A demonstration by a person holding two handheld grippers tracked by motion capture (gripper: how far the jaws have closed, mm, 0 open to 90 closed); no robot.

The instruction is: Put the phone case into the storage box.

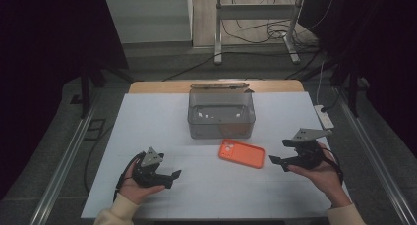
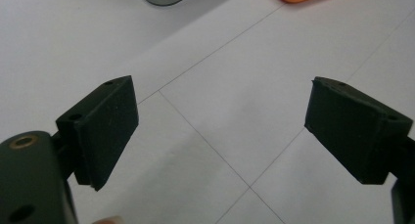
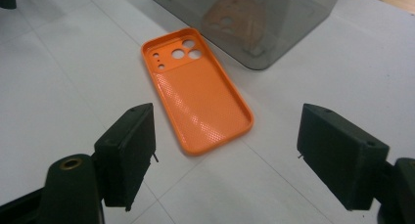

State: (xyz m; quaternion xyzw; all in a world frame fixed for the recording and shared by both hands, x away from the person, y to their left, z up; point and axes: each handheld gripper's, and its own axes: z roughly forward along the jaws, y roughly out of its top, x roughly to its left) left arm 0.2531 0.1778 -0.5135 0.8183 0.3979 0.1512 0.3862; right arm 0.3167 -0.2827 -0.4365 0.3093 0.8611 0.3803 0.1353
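Nearest the person, the left gripper [image 1: 172, 178] sits low over the white table [image 1: 147, 131], toward its near left edge, jaws spread wide with nothing between them; in the left gripper view bare table lies under and ahead of the pads. The right gripper [image 1: 276, 162] is held near the right edge, jaws likewise wide apart and empty, aimed at the phone case [image 1: 241, 153].

The orange phone case [image 3: 195, 89] lies flat, hollow side up, camera holes at its far end, just ahead of the right gripper's open jaws and apart from them, with clear table on both long sides.

Just beyond it, near but not touching, stands a grey see-through box [image 1: 221, 114], its lid [image 1: 219, 86] hinged back by the far wooden edge [image 1: 157, 86] of the table.
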